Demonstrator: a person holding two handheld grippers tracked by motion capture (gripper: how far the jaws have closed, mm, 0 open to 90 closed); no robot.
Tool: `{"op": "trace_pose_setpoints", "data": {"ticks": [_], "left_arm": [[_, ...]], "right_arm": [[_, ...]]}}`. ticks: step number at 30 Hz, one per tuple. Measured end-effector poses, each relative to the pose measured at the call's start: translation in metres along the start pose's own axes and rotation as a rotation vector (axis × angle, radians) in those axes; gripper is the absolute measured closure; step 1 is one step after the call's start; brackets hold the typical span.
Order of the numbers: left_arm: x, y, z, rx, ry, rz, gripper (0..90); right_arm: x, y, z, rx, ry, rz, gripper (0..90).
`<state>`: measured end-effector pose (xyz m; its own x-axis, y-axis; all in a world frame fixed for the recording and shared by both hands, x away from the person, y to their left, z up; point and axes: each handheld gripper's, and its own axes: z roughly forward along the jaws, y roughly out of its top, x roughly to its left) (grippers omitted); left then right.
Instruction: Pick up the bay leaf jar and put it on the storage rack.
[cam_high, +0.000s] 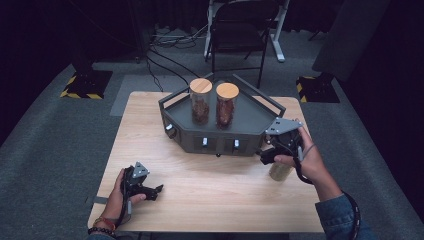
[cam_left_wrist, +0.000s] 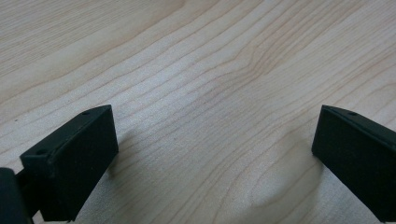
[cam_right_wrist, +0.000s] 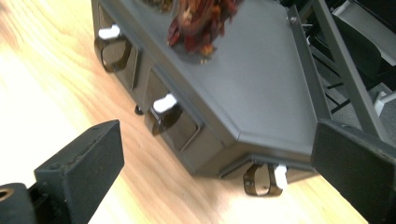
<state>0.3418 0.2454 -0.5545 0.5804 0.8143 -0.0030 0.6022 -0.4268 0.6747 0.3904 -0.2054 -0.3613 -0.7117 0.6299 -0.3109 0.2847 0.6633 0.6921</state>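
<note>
We hold the right gripper (cam_high: 267, 156), fingers spread and empty, beside the grey tray's (cam_high: 250, 117) right corner, aligning for its handle (cam_right_wrist: 261, 179). The left gripper (cam_high: 152, 191), fingers spread, rests on the tabletop (cam_high: 200, 185), keeping clear.

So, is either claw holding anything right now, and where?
Nothing is held. The left claw is open over bare table; the right claw is open, facing the dark tray's side.
</note>
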Motion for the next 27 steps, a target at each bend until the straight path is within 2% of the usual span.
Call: {"op": "trace_pose_setpoints", "data": {"ticks": [5,15,27], "left_arm": [[0.000,0.000,0.000,0.000,0.000,0.000,0.0],[0.000,0.000,0.000,0.000,0.000,0.000,0.0],[0.000,0.000,0.000,0.000,0.001,0.002,0.0]], "right_arm": [[0.008,-0.016,-0.005,0.004,-0.016,-0.010,2.4],[0.026,-0.047,-0.012,0.009,-0.012,-0.022,2.4],[0.037,-0.079,-0.009,-0.004,0.005,-0.006,2.4]]}}
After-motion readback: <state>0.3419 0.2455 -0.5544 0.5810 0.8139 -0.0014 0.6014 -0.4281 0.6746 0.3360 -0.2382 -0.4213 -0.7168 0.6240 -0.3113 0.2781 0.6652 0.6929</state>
